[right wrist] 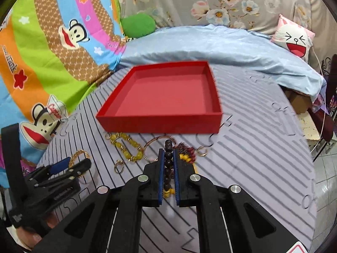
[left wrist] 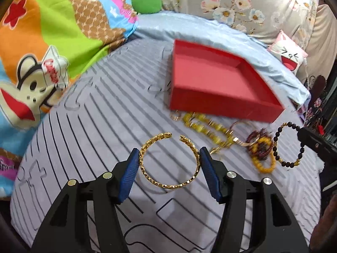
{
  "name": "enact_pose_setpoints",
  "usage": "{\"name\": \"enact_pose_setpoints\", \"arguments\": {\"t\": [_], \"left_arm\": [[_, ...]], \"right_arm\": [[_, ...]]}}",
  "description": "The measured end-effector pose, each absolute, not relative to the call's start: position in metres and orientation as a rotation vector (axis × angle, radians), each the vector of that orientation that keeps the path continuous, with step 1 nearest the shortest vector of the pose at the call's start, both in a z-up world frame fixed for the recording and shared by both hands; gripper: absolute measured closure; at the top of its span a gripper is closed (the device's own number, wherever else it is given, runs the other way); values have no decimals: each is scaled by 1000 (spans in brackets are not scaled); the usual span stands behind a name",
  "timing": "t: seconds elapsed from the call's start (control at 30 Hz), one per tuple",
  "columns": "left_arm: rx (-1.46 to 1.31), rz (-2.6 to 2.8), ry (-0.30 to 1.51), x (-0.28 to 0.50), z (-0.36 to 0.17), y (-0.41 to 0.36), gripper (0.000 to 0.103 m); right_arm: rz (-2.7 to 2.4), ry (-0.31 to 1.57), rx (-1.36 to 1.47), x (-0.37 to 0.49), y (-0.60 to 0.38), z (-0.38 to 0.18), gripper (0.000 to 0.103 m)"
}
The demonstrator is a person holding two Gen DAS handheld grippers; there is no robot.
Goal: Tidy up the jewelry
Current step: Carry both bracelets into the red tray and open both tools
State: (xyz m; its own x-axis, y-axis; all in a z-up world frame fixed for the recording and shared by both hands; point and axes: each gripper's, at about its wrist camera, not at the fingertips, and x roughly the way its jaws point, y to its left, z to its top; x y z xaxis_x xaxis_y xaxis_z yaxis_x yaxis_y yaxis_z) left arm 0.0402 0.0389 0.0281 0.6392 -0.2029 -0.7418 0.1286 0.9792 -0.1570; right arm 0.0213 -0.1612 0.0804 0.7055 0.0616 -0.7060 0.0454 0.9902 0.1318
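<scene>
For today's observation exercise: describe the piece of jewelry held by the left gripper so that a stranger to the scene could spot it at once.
Start at the red box on the striped grey mat. Nearer the camera, the left gripper holds a gold bangle between its blue pads. Unlike the beaded pieces to its right, it is a rigid textured band with an open gap facing the box.

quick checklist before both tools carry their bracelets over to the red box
1. Left tool holds the gold bangle across its width: ok.
2. Right tool is shut on the dark bead bracelet: ok.
3. Red box is open and nothing lies in it: ok.
4. Path to the box over the yellow bead necklace is free: ok.
5. Bead bracelet clear of the other jewelry below: cannot tell.
</scene>
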Motion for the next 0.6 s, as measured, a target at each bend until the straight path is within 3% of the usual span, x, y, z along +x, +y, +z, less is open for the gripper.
{"name": "enact_pose_setpoints", "arguments": {"t": [0.37,0.6], "left_arm": [[-25,-291,737,118,111,6,47],[21,-301,736,216,114,-30,47]], "right_arm": [[37,721,134,101,-185,126,95],[83,763,224,209,-199,114,95]]}}
